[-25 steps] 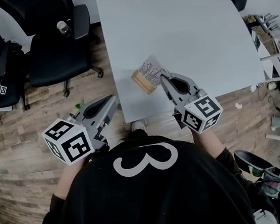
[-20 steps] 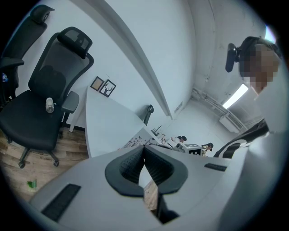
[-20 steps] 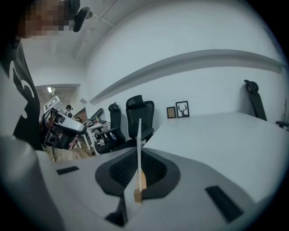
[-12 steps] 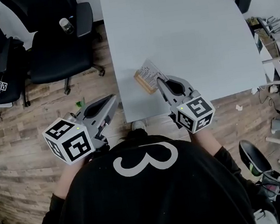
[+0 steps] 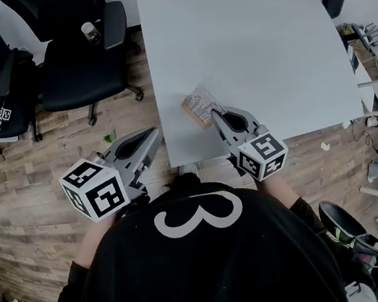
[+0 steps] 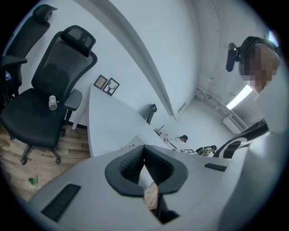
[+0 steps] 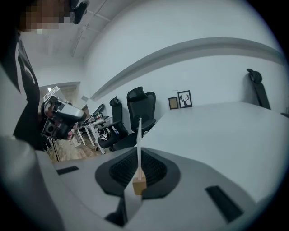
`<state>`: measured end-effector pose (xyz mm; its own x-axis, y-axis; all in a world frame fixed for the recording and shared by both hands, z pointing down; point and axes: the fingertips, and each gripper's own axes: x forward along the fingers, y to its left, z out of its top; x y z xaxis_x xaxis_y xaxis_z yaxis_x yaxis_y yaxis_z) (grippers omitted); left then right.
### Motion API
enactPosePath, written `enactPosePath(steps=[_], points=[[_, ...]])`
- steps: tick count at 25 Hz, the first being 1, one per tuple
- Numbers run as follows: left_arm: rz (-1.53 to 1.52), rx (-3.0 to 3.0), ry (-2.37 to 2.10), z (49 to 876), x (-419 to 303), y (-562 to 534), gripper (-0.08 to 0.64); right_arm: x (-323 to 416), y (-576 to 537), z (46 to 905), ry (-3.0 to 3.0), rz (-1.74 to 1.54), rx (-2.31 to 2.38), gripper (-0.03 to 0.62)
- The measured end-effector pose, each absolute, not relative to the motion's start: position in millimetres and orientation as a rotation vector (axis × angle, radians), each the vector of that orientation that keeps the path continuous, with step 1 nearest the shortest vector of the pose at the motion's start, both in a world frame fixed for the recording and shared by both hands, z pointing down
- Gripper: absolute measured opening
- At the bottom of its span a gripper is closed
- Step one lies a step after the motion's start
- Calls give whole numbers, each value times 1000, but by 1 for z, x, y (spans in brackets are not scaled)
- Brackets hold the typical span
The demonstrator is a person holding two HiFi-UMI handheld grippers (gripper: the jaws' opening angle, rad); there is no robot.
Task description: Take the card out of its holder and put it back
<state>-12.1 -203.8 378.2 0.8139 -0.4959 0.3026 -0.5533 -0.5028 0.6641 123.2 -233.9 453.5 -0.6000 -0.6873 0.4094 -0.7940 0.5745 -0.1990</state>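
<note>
The right hand-held gripper [image 5: 216, 114], pinching the card [image 5: 203, 98], could have toppled the holder [image 5: 191, 106] near the surface's [image 5: 243, 36] edge by lowering askew.

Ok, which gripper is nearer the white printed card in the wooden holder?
Right. The right gripper grips the white printed card; the left gripper hangs apart, left of it, off the white table.

Office-type workroom, part lab. Black swivel chairs [image 5: 74, 65] on castors, one with a bottle [image 5: 91, 32] on its seat; large white table [image 5: 242, 29]; wood-plank floor [image 5: 22, 196]; plain white walls [image 7: 189, 76] with two small framed pictures [image 6: 106, 84]; strip light [image 6: 239, 97] overhead; white racks [image 5: 373, 81] of equipment beside the table; further desks [image 7: 97, 128] loaded with gear behind the chairs
</note>
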Motion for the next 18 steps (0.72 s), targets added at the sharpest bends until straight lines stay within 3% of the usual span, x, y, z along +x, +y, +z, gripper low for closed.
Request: enactPosePath(steps=[10, 18], points=[[82, 2173, -805, 386, 8, -213, 14, 125, -234, 455, -2573, 566, 1073, 31], [63, 2171, -823, 388, 13, -213, 14, 134, -233, 433, -2660, 560, 1018, 90]])
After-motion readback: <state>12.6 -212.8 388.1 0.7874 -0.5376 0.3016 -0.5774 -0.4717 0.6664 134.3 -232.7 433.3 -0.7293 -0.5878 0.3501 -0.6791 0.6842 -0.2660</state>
